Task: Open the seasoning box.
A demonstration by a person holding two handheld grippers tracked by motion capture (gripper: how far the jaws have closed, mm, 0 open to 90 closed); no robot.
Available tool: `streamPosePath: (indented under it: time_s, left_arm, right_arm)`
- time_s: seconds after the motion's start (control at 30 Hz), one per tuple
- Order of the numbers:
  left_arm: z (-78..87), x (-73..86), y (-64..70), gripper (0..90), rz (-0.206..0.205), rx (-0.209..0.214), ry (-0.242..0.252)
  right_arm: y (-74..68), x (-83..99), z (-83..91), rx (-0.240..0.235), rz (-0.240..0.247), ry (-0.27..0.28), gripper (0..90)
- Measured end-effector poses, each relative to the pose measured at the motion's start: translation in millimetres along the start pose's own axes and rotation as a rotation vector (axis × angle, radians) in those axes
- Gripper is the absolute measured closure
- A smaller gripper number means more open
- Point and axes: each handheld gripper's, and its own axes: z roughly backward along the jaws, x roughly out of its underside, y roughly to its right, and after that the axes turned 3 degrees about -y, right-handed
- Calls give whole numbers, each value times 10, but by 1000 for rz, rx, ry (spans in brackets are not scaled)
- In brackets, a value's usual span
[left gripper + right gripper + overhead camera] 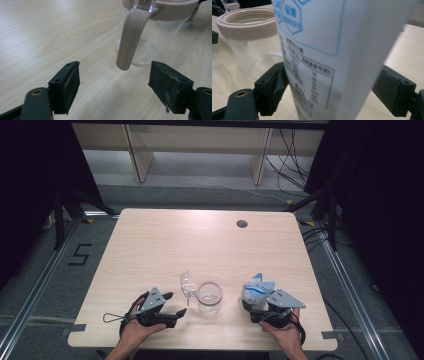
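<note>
A clear jar [209, 299] with a pale pink rim stands near the table's front middle, and its clear hinged lid [186, 284] is tipped open to the left. My left gripper [176, 303] is open just left of the jar. In the left gripper view the jar [152, 37] and its hanging pink strap [128, 42] sit just beyond the open gripper [115, 82], with nothing between the jaws. My right gripper [256, 306] is shut on an upright white pouch with blue print [257, 289], right of the jar. That pouch [324, 50] sits between the jaws of the right gripper [332, 85], and the jar [249, 30] is behind at left.
The wooden table [200, 240] has a round cable hole [242, 224] at the back right. Black curtains flank both sides, and shelf legs and cables lie on the floor beyond the far edge. Both grippers are close to the front edge.
</note>
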Motion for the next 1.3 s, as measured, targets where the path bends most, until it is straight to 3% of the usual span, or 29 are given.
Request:
streamPosePath:
  time_s: [0.13,0.17,0.2,0.47,0.53,0.63,0.7,0.87,1.3]
  left_arm:
    - [-7,-9,3,243,1,0,2]
    - [-9,-10,4,243,1,0,2]
    - [-11,-9,11,243,12,-2,1]
    - [-14,-18,8,243,9,-5,-2]
    - [-16,-23,8,243,5,-2,-1]
    - [-34,-23,16,243,7,7,1]
    - [-46,-25,21,243,3,9,-5]
    - [-56,-27,11,243,-1,17,-9]
    - [-65,-29,19,243,1,9,-14]
  right_arm:
    - [10,16,-16,-10,-2,-12,202]
    - [23,19,-27,-2,27,-1,206]
    - [9,28,-32,-5,8,-12,206]
    - [40,64,-83,-14,30,-17,211]
    - [27,74,-82,-7,0,-30,216]
    - [22,81,-93,-10,-4,-16,222]
    - [34,89,-105,-19,22,-18,227]
    - [56,111,-109,-21,-5,-36,222]
    - [39,110,-130,-16,31,-25,245]
